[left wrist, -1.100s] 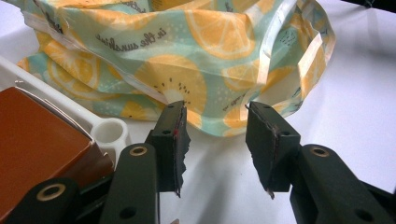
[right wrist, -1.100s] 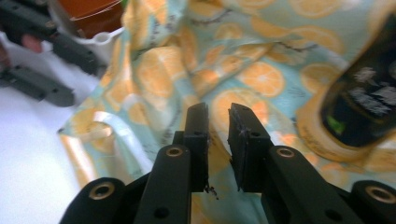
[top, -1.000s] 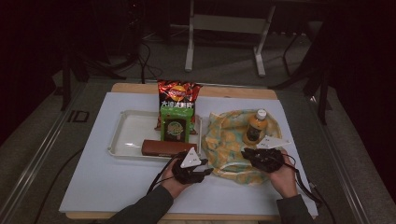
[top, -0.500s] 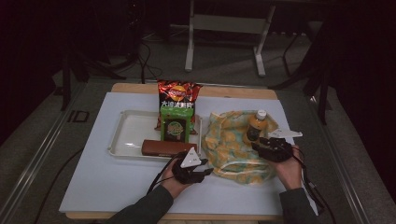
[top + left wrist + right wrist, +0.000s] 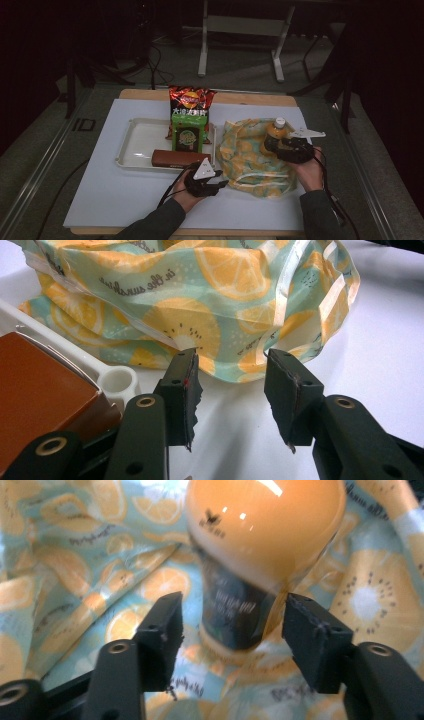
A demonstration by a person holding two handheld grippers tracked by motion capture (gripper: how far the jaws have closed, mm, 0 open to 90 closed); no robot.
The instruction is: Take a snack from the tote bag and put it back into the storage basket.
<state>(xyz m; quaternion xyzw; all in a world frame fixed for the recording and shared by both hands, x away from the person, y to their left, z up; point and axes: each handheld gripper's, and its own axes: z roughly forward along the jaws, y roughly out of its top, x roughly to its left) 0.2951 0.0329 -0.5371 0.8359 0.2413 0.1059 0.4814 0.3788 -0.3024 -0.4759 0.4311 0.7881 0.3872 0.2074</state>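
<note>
A fabric bag (image 5: 250, 160) printed with orange slices lies crumpled on the white board. An orange drink bottle (image 5: 274, 133) with a white cap stands on its far right part. My right gripper (image 5: 272, 146) is at the bottle's foot. In the right gripper view its jaws have just been opening and now stand wide, and the bottle (image 5: 260, 545) rises just beyond them with no pad touching it. My left gripper (image 5: 221, 185) stands open at the bag's near left edge. In the left gripper view the bag (image 5: 200, 300) lies just past its bare pads (image 5: 189, 390).
A white tray (image 5: 135, 145) left of the bag holds a red chips bag (image 5: 191, 102), a green packet (image 5: 189, 134) and a brown bar (image 5: 177, 158). The tray's corner (image 5: 117, 380) and the brown bar (image 5: 40, 385) lie close to the left gripper's left jaw.
My right hand has moved away from the near right edge of the bag, up to the bottle, and its jaws have opened. The left hand has stayed put.
</note>
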